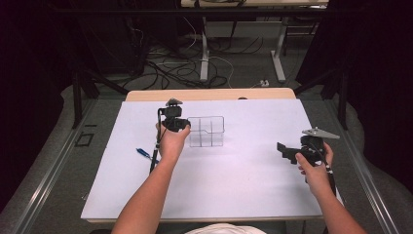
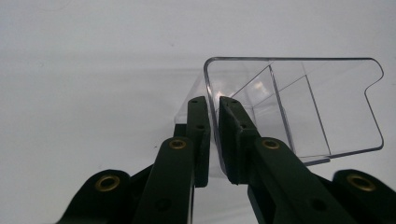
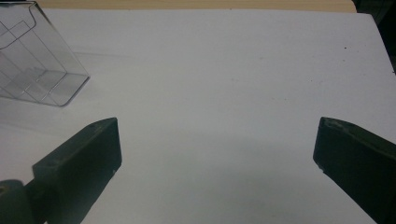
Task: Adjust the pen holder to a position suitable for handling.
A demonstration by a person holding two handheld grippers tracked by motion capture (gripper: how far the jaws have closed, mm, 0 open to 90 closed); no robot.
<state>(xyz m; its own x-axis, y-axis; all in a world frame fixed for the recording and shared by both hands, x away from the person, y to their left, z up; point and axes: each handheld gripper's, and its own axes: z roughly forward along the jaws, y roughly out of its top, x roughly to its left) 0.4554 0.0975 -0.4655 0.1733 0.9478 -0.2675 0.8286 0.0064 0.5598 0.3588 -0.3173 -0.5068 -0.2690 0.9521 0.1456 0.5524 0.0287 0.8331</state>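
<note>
A clear plastic compartment box (image 1: 207, 131) stands on the white sheet at the middle of the table. My left gripper (image 1: 188, 126) is at the box's left side. In the left gripper view its jaws straddle the box's (image 2: 317, 107) left wall with a thin gap showing, so the gripper (image 2: 212, 99) is barely open and the pads do not clamp the wall. My right gripper (image 1: 285, 150) hovers at the right of the sheet, wide open with nothing between its fingers (image 3: 218, 122). The box (image 3: 32, 70) lies far off at that view's upper left.
A blue pen (image 1: 144, 154) lies on the white sheet (image 1: 219, 190) left of my left forearm. The wooden table edge (image 1: 209, 94) runs behind the sheet. Cables and table legs sit on the floor beyond.
</note>
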